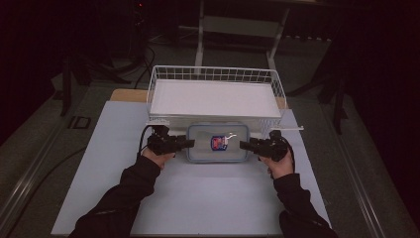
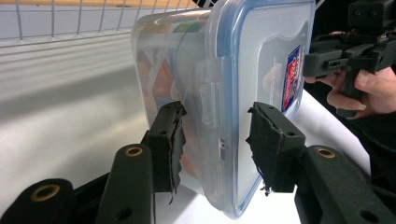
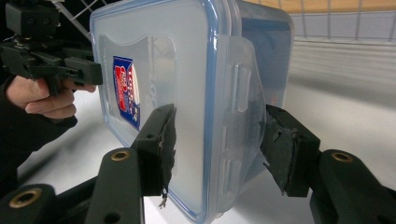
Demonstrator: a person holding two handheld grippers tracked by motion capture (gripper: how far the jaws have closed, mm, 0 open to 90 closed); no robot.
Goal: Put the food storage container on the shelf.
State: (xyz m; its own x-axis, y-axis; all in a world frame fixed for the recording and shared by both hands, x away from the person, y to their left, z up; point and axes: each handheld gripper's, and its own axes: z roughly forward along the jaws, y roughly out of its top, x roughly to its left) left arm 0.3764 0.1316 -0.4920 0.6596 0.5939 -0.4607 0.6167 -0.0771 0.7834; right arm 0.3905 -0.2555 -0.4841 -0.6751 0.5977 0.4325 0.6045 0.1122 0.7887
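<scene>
Left gripper (image 2: pixel 215 140) spread, jaws straddling clip flap at one end of lidded plastic box (image 1: pixel 218 142) — pads near, contact unclear. Right gripper (image 3: pixel 217 142) spread likewise at opposite end. Box on white table (image 1: pixel 198 198), just before wire basket (image 1: pixel 216 94) — coloured contents blurred, label (image 1: pixel 218 142) on lid.

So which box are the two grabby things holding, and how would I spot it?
Find the white wire basket at the back of the white table. Just in front of it lies a clear plastic food container, between the left gripper and right gripper. It has a blue-rimmed snap lid with a red and blue sticker.
</scene>
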